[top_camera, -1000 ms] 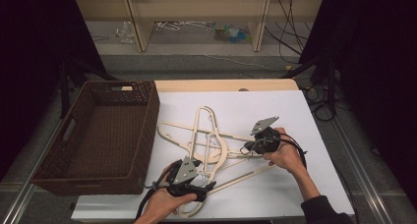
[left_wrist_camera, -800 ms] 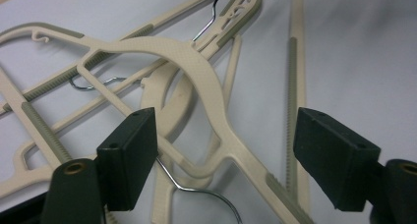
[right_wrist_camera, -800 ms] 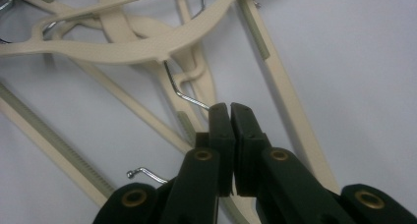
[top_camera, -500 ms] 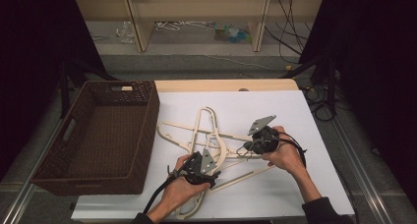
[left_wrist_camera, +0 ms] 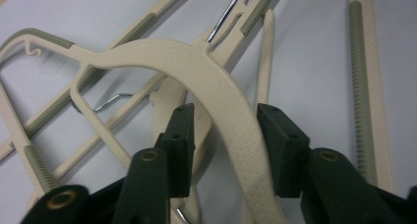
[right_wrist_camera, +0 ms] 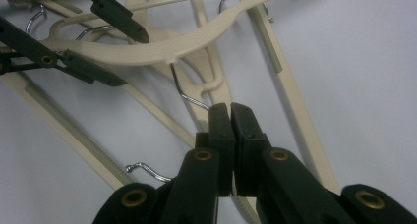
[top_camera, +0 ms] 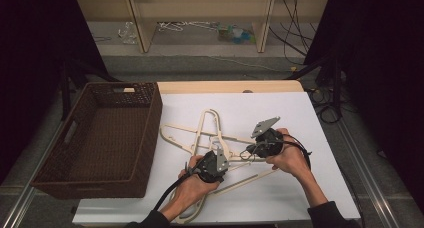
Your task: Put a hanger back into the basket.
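Several cream plastic hangers (top_camera: 202, 125) with metal hooks lie tangled on the white table (top_camera: 300, 113). My left gripper (top_camera: 222, 155) is at the near side of the pile. It is open (left_wrist_camera: 231, 140), its two jaws astride the curved shoulder of the top hanger (left_wrist_camera: 216, 81). My right gripper (top_camera: 250, 149) reaches in from the right and is shut (right_wrist_camera: 230, 111) on that hanger's wire hook (right_wrist_camera: 184, 91). The right gripper view also catches the left gripper (right_wrist_camera: 133, 60) straddling the same hanger (right_wrist_camera: 162, 49).
A dark brown wicker basket (top_camera: 152, 133) stands at the table's left edge, close to the hangers. Bare white tabletop lies behind and right of the pile. Beyond the table are wooden shelves (top_camera: 200, 13) and cables on the floor.
My left gripper has moved forward from the table's near edge into the pile and now straddles the top hanger. The right gripper has stayed in place.
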The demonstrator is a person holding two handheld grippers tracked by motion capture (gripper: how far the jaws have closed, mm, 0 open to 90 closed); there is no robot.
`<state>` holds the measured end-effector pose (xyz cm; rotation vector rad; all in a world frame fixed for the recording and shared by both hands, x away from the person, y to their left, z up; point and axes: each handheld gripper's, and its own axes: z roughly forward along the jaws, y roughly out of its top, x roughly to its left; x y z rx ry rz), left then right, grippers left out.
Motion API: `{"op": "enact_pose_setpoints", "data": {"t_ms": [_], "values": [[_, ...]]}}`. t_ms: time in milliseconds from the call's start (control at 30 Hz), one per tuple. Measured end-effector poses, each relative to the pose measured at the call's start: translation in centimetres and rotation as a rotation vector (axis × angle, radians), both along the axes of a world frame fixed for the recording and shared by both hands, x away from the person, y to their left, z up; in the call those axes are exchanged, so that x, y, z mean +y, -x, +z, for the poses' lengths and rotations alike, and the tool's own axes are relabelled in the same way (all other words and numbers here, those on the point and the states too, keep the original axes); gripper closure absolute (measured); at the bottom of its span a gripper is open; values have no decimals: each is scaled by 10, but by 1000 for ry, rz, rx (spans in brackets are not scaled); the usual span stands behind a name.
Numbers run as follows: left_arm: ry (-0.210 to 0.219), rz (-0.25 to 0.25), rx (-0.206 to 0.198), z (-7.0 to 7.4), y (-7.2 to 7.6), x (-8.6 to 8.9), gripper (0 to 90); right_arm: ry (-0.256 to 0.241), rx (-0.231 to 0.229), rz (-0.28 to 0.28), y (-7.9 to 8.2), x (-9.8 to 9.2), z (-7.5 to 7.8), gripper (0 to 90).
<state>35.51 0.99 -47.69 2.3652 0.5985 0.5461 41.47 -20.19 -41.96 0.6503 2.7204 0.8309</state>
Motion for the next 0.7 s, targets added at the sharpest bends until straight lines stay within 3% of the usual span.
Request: {"op": "enact_pose_setpoints", "data": {"t_ms": [300,333,400,467,533,567,600,667,700], "values": [[-11,28,-4,10,1,4,706,-19,16,-5,3,1,5,890],[-14,37,-2,15,1,7,713,-30,0,8,5,2,11,889],[-8,44,1,18,1,10,717,-29,12,-1,7,3,14,889],[-7,58,-3,23,2,14,729,-47,-16,4,9,8,21,900],[8,75,-13,27,2,17,739,-106,-13,-11,11,11,27,888],[17,74,-13,30,1,19,744,-140,-30,-21,12,12,30,836],[23,74,-7,33,0,22,748,-160,-13,-33,13,12,36,764],[29,85,6,39,-1,27,762,-232,-44,-109,14,10,47,596],[38,94,12,41,-2,30,767,-281,-51,-136,15,6,56,568]]}}
